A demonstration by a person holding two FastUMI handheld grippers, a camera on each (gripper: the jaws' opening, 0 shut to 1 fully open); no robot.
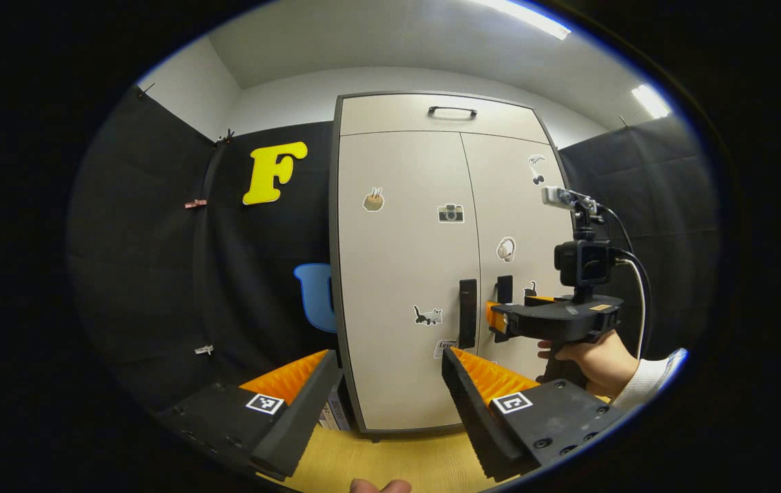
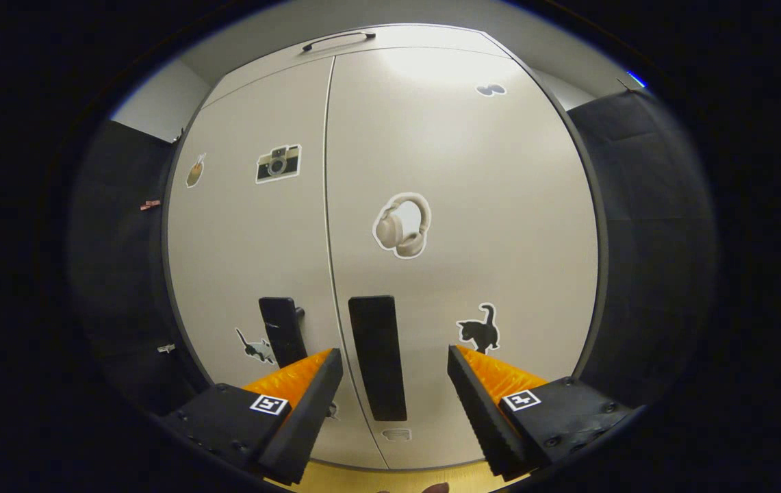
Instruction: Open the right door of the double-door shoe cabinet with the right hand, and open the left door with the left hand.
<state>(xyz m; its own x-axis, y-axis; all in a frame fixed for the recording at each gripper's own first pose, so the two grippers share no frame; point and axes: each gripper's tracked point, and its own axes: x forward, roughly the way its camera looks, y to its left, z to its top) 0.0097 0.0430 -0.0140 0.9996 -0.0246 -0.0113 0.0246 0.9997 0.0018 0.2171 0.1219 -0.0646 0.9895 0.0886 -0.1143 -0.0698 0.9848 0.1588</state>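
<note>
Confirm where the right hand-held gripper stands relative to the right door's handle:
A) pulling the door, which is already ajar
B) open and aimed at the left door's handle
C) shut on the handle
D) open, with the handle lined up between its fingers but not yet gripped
D: in the right gripper view the right hand-held gripper is open, the right door handle stands in the gap between its fingers, and the right door lies flush and closed.

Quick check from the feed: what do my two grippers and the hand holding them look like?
Left gripper: ribbed wedge fingers, each carrying a square black-and-white marker. Right gripper, seen from the left gripper view: black body, a camera on a post above, black and white cables looping behind. A hand in a white sleeve holds it.
</note>
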